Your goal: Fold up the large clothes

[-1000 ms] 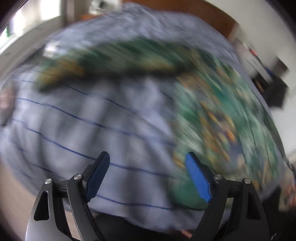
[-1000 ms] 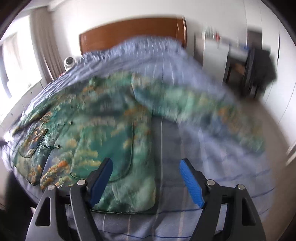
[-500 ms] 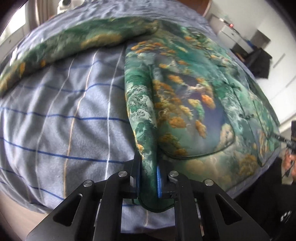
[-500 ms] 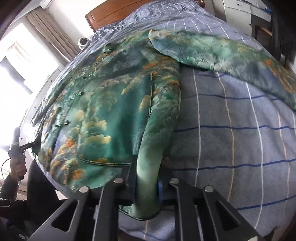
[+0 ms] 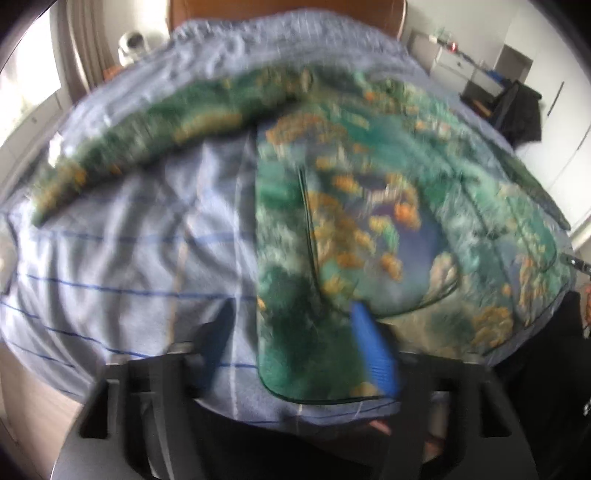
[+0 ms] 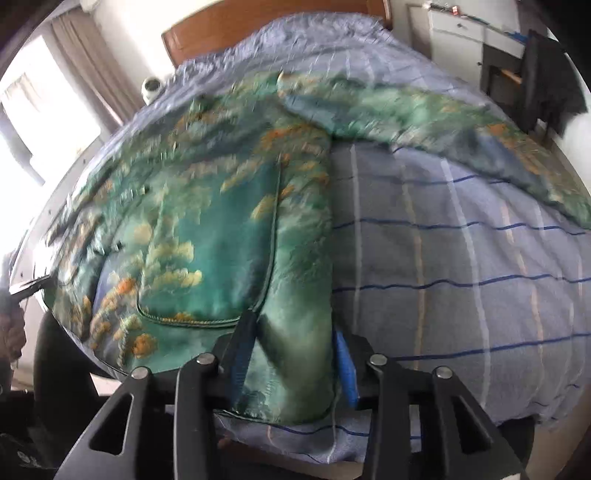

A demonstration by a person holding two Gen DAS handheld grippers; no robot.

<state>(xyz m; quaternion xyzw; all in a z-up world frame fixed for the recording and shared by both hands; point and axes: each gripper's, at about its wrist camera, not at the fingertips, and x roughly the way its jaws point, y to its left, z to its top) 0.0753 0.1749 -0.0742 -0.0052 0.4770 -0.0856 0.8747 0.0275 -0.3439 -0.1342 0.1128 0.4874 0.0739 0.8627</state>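
A green jacket with orange and blue print lies spread flat on a striped blue bed, sleeves stretched out to both sides. In the left wrist view my left gripper is open over the jacket's near hem corner, fingers apart and blurred. In the right wrist view the jacket fills the left half, and my right gripper is open with its fingers on either side of the other near hem corner, not pinching it.
The striped blue bedcover spreads under the jacket. A wooden headboard stands at the far end. A white cabinet and a dark chair stand to the right of the bed. A curtained window is on the left.
Half a second ago both grippers were shut on the jacket's hem corners. Both have now opened and let go, and the hem lies flat on the bed.
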